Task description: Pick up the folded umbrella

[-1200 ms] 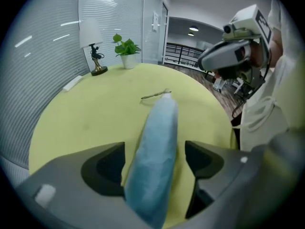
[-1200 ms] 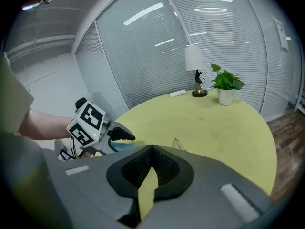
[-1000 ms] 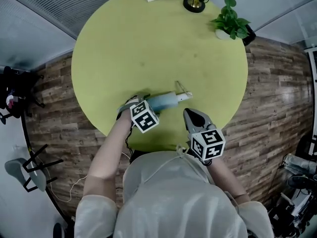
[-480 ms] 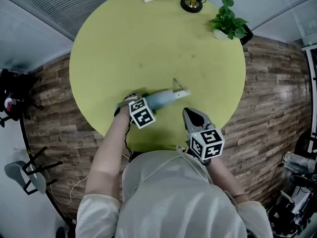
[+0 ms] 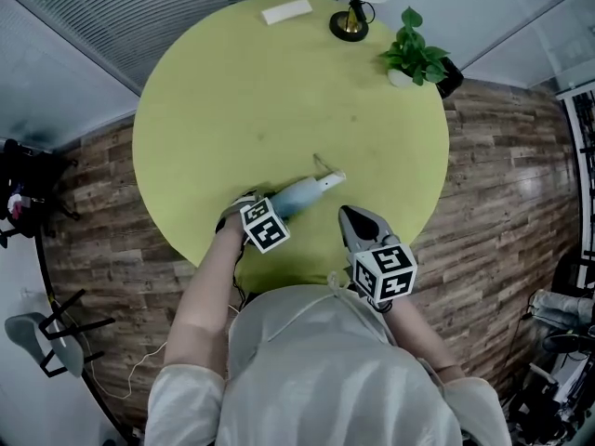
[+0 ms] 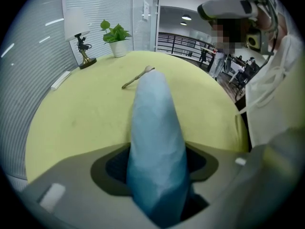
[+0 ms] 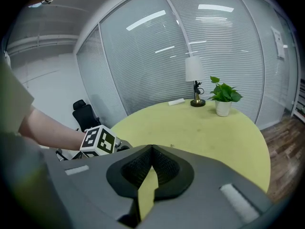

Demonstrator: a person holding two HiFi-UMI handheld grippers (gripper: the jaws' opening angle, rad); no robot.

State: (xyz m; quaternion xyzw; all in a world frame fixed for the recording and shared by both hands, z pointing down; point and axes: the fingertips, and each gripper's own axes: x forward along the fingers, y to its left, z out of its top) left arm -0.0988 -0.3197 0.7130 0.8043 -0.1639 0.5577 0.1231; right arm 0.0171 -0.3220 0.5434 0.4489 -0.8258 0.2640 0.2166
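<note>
The folded umbrella [image 5: 299,193], pale blue with a thin strap at its far end, lies on the round yellow-green table [image 5: 279,91] near its front edge. My left gripper [image 5: 257,206] points steeply down over the umbrella's near end. In the left gripper view the umbrella [image 6: 155,137] runs straight out between the jaws of the left gripper [image 6: 157,152], which are closing around it; dark gaps still show on both sides. My right gripper [image 5: 350,216] hovers shut and empty over the table edge, right of the umbrella. In the right gripper view, the right gripper [image 7: 151,150] has its tips together.
At the table's far side stand a lamp [image 5: 353,21], a potted plant [image 5: 414,54] and a flat white slab [image 5: 285,11]. Wooden floor surrounds the table; a dark chair [image 5: 28,179] sits at the left. The person's torso fills the lower head view.
The head view has tilted, so the table sits lower in the picture. Both grippers have kept their places by the umbrella; the umbrella still lies on the table.
</note>
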